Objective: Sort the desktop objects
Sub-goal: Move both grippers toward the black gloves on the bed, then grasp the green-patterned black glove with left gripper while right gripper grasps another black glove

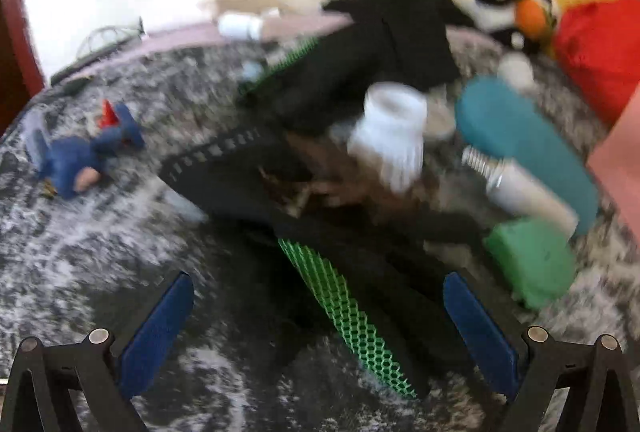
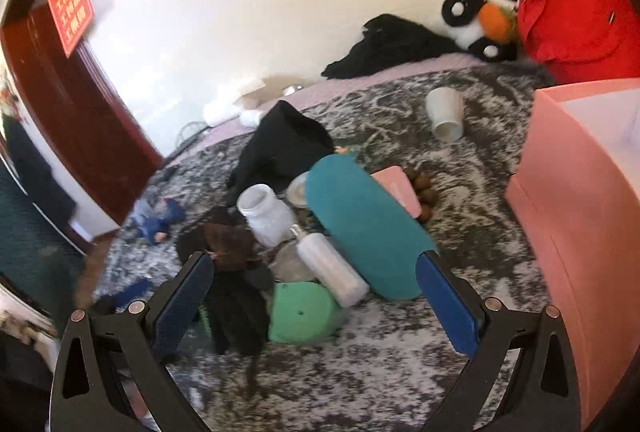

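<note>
A pile of objects lies on a grey patterned blanket [image 2: 400, 352]: a teal oval case [image 2: 368, 228], a white open jar [image 2: 266, 210], a white tube [image 2: 332, 268], a green soft block [image 2: 304, 312], dark cloth [image 2: 236, 296] and a pink card [image 2: 398, 188]. My right gripper [image 2: 316, 292] is open just above the green block and tube. In the blurred left wrist view, my left gripper [image 1: 320, 316] is open over black and green mesh fabric [image 1: 344, 304], with the jar [image 1: 390, 136], teal case [image 1: 528, 148] and green block [image 1: 536, 264] ahead.
A pink storage box [image 2: 580, 216] stands at the right. A white cup [image 2: 444, 112] lies behind the pile. A panda plush [image 2: 480, 20], red bag [image 2: 580, 20] and black clothes [image 2: 392, 44] sit by the wall. A blue doll [image 1: 80, 160] lies at the left.
</note>
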{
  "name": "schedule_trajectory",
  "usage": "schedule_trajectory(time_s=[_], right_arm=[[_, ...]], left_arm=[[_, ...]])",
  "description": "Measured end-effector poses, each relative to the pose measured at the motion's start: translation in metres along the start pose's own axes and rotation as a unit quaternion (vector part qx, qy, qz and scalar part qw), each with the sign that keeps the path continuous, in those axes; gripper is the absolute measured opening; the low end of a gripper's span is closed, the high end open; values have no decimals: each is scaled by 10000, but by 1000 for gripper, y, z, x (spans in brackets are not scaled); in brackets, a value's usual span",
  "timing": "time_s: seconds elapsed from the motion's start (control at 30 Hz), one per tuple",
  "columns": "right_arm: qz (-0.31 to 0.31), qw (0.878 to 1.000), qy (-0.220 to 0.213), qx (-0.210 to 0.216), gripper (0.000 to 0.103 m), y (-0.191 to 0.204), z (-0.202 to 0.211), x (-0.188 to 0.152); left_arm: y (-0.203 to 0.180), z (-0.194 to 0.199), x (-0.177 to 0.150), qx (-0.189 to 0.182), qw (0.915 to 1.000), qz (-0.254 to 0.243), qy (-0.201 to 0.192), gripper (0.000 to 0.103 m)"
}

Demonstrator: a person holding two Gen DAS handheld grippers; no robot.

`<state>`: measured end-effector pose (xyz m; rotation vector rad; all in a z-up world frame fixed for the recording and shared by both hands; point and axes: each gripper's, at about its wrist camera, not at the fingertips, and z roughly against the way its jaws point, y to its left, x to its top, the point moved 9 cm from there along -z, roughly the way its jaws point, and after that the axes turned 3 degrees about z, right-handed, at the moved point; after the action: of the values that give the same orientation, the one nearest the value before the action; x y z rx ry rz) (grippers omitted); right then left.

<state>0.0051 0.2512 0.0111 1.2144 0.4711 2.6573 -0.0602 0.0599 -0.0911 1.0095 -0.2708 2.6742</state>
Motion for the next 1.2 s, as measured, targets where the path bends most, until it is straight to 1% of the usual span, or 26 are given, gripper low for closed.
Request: schedule_trajectory(time_s=[0.03, 0.07, 0.1, 0.13, 0.17, 0.2, 0.27, 0.3, 0.4, 0.5, 0.6, 0.7, 0.77, 0.83, 0.9, 1.0, 1.03, 1.1, 1.13, 1.2], right_arm=[[-40, 10000, -27, 21, 103, 1, 1, 1], [-89, 9999, -64, 51, 103, 2, 3, 2], [-140, 9998, -103, 84, 103, 2, 5, 5], [-197, 9996, -148, 105, 103, 3, 7, 6], [-257, 9994, -195, 122, 103, 3, 9, 8], [-295, 9992, -229, 134, 103, 5, 10, 9], [-345, 9989, -280, 146, 103, 7, 13, 9], [-369, 9987, -302, 149, 103, 8, 14, 10], [-414, 9983, -393, 120, 103, 7, 17, 13], [-342, 9984, -444, 47, 103, 7, 14, 22], [-12, 9992, -396, -19, 103, 15, -7, 45], [318, 9989, -347, -85, 103, 24, -28, 69], [542, 9984, -126, -91, 103, 29, -58, 82], [784, 9966, 77, -234, 103, 34, -88, 91], [1052, 9924, 294, -559, 103, 34, -116, 95], [1139, 9895, 745, -478, 102, 39, -154, 88], [1159, 9882, 898, -436, 99, 40, -166, 86], [1276, 9849, 1112, -356, 58, 45, -184, 79], [1327, 9822, 1290, -309, 5, 47, -192, 73], [1213, 9817, 1470, -39, 5, 49, -200, 62]], left_arm=[[-3, -7, -3, -72, 9999, -24, 91, 103], [-5, -15, -6, -163, 9997, -37, 179, 93], [-7, -23, -9, -255, 9993, -37, 272, 79], [-7, -28, -10, -220, 9993, -49, 296, 54], [-6, -26, -7, -215, 9994, 8, 274, 33], [-5, -22, -3, -264, 9993, 110, 250, 17], [0, -8, 7, -469, 9980, 385, 195, 15], [4, 2, 12, -451, 9979, 455, 124, 15], [17, 38, 26, -120, 9988, 422, -207, 16], [31, 84, 44, 103, 9964, 405, -735, 16], [48, 113, 56, 75, 9925, 596, -1064, 16], [63, 117, 62, -21, 9913, 674, -1127, 19], [69, 115, 66, 63, 9917, 616, -1126, 22], [71, 111, 65, -23, 9931, 555, -1032, 22], [72, 106, 63, -241, 9947, 489, -872, 22], [68, 103, 59, -297, 9965, 185, -761, 23], [68, 102, 58, -275, 9968, 144, -733, 23], [70, 100, 56, -301, 9971, 176, -680, 23], [72, 99, 55, -317, 9971, 203, -660, 23], [77, 100, 56, -286, 9970, 265, -668, 23]])
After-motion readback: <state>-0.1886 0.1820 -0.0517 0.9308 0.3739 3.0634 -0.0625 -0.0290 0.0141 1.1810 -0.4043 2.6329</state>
